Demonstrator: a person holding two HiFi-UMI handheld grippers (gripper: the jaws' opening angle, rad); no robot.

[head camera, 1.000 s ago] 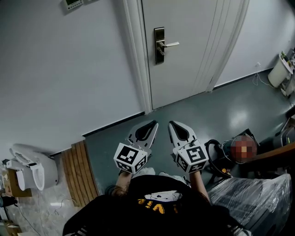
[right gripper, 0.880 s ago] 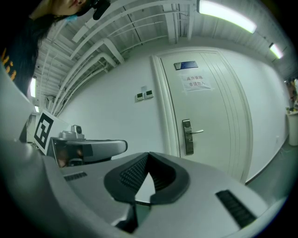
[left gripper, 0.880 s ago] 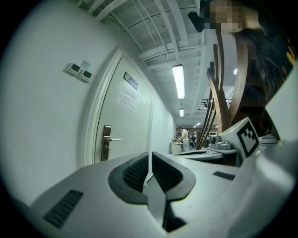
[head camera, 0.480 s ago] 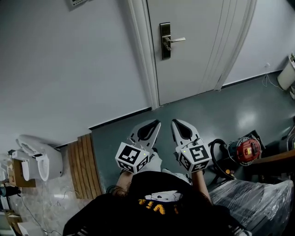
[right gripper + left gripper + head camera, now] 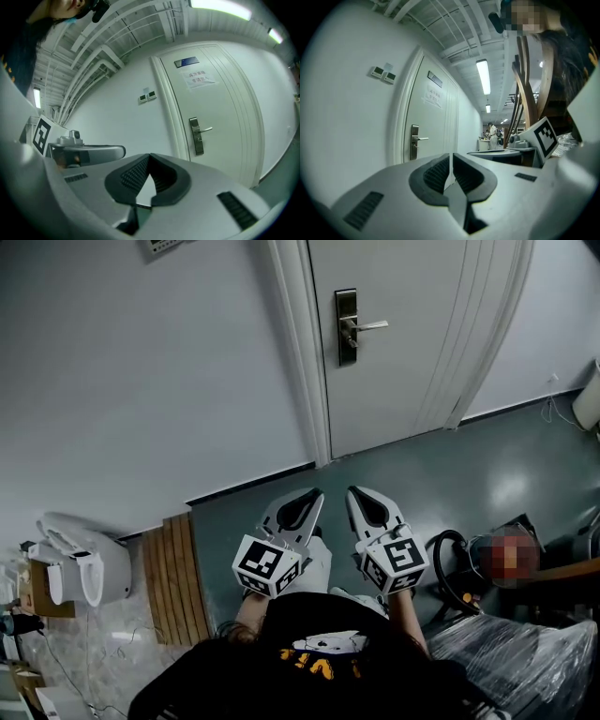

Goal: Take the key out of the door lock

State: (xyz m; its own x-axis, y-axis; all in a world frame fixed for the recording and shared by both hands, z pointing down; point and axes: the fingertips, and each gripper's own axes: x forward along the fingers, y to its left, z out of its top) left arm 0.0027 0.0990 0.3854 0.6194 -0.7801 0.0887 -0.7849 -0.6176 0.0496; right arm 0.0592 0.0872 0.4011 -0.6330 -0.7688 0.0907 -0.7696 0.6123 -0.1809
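The left gripper (image 5: 307,496) and right gripper (image 5: 356,493) sit low at bottom centre, fingers together on nothing, probably because the door (image 5: 412,362) is well away. The lock (image 5: 347,329) is at upper middle. The key is too small to make out.

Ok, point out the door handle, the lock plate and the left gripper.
door handle (image 5: 371,326), head view, on the lever's bar.
lock plate (image 5: 347,351), head view, on its lower half.
left gripper (image 5: 314,493), head view, at its closed jaw tips.
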